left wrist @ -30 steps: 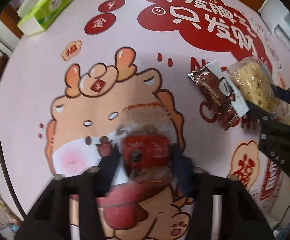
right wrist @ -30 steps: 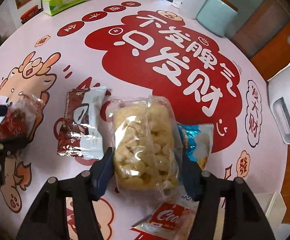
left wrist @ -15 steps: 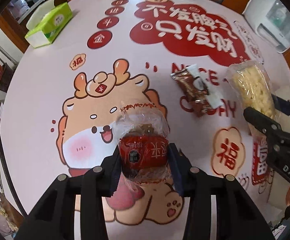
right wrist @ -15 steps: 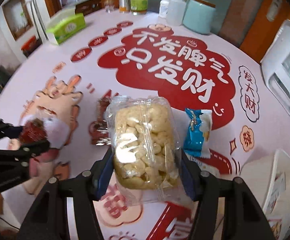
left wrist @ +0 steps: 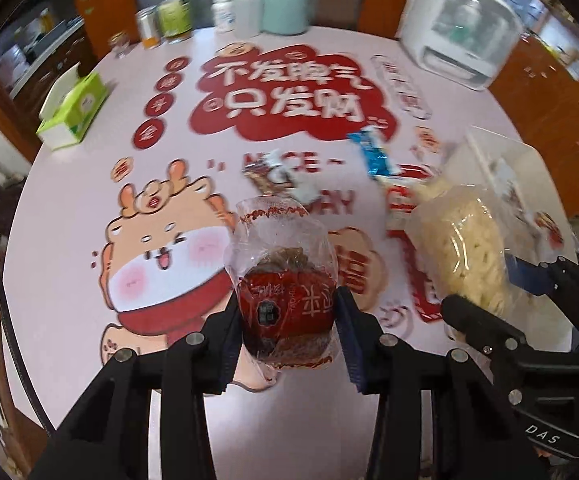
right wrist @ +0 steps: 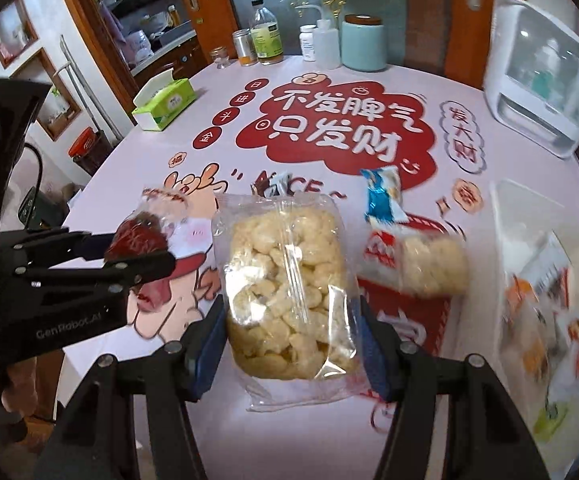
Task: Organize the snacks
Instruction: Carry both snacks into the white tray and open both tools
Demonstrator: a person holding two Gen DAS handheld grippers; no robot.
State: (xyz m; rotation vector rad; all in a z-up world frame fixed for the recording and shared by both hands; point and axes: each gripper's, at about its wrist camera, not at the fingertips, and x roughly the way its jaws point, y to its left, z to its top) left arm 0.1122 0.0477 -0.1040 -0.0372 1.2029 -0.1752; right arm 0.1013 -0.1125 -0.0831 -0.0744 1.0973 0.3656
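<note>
My left gripper (left wrist: 287, 328) is shut on a clear packet with a red label (left wrist: 285, 280) and holds it above the table; it also shows in the right wrist view (right wrist: 141, 236). My right gripper (right wrist: 289, 320) is shut on a clear bag of pale puffed snacks (right wrist: 289, 288), lifted off the table, also visible in the left wrist view (left wrist: 469, 252). On the table lie a brown-and-white bar packet (left wrist: 277, 178), a blue-and-white packet (right wrist: 383, 196) and a red-and-white bag of pale snacks (right wrist: 413, 256).
A clear plastic bin (right wrist: 537, 264) holding snack packets stands at the right. A green tissue box (right wrist: 165, 104), bottles and jars (right wrist: 265, 36), a teal canister (right wrist: 363, 42) and a white appliance (right wrist: 541, 76) line the far edge of the round printed table (left wrist: 69, 208).
Both grippers have risen well above the table with their packets, so the view now takes in the whole table and far wall. The plastic bin has come into view at the right.
</note>
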